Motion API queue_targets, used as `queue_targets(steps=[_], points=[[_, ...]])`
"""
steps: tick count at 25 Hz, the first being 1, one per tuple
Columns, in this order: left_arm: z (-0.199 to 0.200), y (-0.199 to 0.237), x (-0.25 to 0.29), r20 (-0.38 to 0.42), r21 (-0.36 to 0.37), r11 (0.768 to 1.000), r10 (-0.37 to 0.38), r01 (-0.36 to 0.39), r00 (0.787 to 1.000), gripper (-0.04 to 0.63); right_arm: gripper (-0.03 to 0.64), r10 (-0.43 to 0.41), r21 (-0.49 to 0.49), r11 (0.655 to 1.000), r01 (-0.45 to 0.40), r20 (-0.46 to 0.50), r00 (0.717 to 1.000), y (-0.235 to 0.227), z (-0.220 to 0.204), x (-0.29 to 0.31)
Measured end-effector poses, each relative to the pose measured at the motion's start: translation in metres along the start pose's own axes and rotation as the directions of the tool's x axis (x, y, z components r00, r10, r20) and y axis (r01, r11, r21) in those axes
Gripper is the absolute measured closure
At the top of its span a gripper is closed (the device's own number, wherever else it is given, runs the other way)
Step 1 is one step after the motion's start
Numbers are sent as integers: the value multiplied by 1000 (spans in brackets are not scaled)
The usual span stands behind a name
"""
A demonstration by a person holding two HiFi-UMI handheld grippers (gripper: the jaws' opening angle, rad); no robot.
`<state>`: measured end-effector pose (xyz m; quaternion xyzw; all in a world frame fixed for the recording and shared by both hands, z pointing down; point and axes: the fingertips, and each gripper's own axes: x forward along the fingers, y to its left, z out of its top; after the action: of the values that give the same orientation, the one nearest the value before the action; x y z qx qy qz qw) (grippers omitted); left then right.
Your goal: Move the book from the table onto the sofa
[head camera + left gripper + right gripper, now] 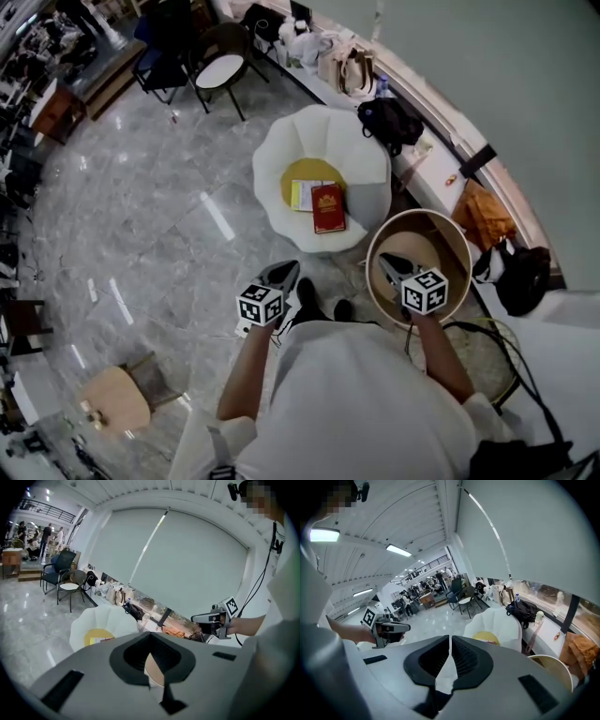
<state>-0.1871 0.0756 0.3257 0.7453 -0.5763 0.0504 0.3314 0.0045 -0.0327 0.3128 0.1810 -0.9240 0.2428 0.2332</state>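
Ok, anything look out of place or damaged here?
Nothing stands out. The red book lies flat on the white sofa, beside a pale booklet. The left tongs and right tongs are shut, empty.

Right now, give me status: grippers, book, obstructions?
Left gripper shut, empty. Right gripper shut, empty, over the round table. Red book flat on yellow cushion of white sofa. Nothing blocking.

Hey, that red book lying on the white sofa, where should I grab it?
Probably the near short edge of the red book, coming from the person's side, jaws level: it lies flat on the sofa, and a pale booklet sits along its left edge.
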Motion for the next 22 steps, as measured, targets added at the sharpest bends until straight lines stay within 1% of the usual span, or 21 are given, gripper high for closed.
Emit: queue_targets(steps=[5, 9, 14, 18, 22], points=[[-18, -28, -10, 9, -23, 999, 25, -25, 1000, 594, 575, 19, -5, 1000, -19, -11, 1000, 0, -19, -18], [-23, -38, -19, 13, -23, 999, 33, -33, 999, 594, 575, 24, -18, 1000, -24, 11, 1000, 6, -19, -27], [-12, -41, -28, 34, 5, 999, 32, -33, 999, 594, 575, 28, -42, 999, -25, 64, 998, 17, -5, -32], [0, -36, -37, 56, 19, 1000, 22, -24, 998, 594, 575, 4, -16, 1000, -2, 94, 996, 22, 1, -30], [8, -30, -43, 68, 30, 999, 12, -14, 998, 594, 575, -12, -14, 1000, 13, 108, 994, 27, 5, -25]])
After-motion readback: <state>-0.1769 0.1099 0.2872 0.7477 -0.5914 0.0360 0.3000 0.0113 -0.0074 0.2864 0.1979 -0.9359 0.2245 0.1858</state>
